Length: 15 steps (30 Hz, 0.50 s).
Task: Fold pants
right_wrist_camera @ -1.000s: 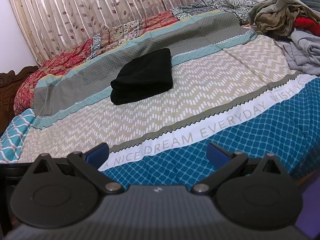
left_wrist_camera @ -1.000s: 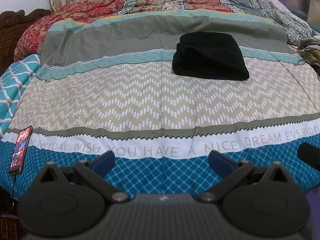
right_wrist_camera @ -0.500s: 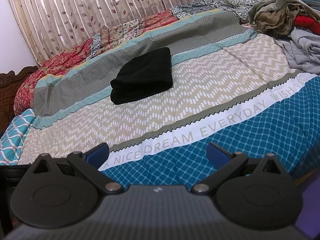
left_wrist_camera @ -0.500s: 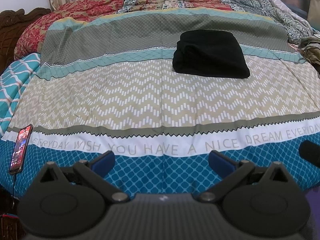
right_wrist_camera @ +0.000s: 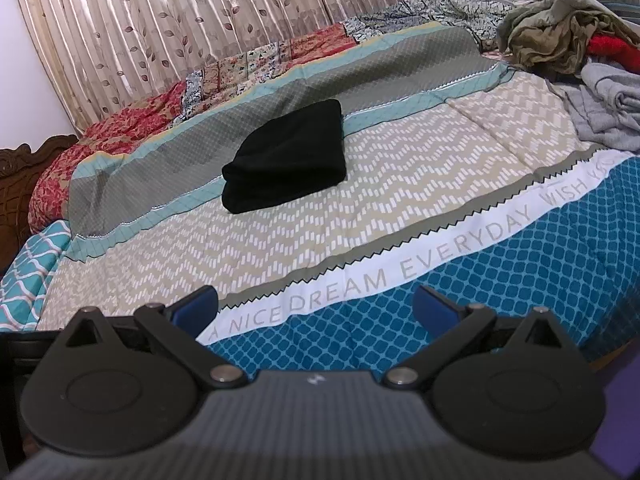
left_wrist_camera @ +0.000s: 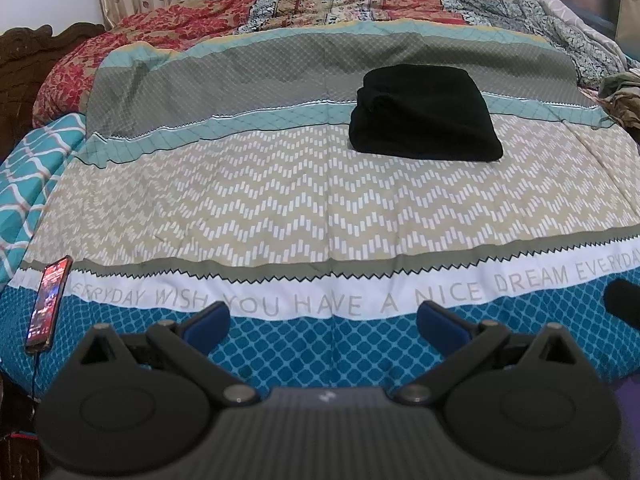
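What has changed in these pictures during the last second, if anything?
Nothing visibly changed. The folded black pants lie in the same place on the bedspread, and the left gripper and right gripper are open and empty at the near edge of the bed, as before.

On the white band (left_wrist_camera: 340,300) of the bedspread (left_wrist_camera: 280,208), near the bed's near edge, grey capitals are printed — "EVERYDAY WISH YOU HAVE A NICE DREAM EVERYDAY" — with "WISH" repeated farther right.
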Motion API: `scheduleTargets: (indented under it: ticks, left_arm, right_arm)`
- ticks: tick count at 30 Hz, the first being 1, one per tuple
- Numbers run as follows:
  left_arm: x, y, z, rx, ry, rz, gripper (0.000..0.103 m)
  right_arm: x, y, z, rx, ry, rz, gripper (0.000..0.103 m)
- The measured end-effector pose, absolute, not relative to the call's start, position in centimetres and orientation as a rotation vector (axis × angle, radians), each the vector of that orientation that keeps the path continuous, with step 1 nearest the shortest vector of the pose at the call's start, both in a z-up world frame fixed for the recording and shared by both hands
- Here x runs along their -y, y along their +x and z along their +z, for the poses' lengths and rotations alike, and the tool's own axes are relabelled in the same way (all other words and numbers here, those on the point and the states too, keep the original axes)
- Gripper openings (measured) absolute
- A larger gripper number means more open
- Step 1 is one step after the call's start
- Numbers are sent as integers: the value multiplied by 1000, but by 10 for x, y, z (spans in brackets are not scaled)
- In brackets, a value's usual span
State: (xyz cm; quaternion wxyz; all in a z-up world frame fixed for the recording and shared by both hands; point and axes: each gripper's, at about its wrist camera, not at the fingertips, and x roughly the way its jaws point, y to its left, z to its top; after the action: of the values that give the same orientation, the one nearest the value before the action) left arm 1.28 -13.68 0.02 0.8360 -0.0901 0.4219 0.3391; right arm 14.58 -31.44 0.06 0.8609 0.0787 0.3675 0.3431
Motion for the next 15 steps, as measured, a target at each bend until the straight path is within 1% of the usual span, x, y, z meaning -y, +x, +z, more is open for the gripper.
scheduleTargets:
  ticks: [15]
  left_arm:
    - [139, 11, 7, -850, -149, 724, 103]
  right_arm:
    - [314, 147, -1, -780, 175, 716, 103]
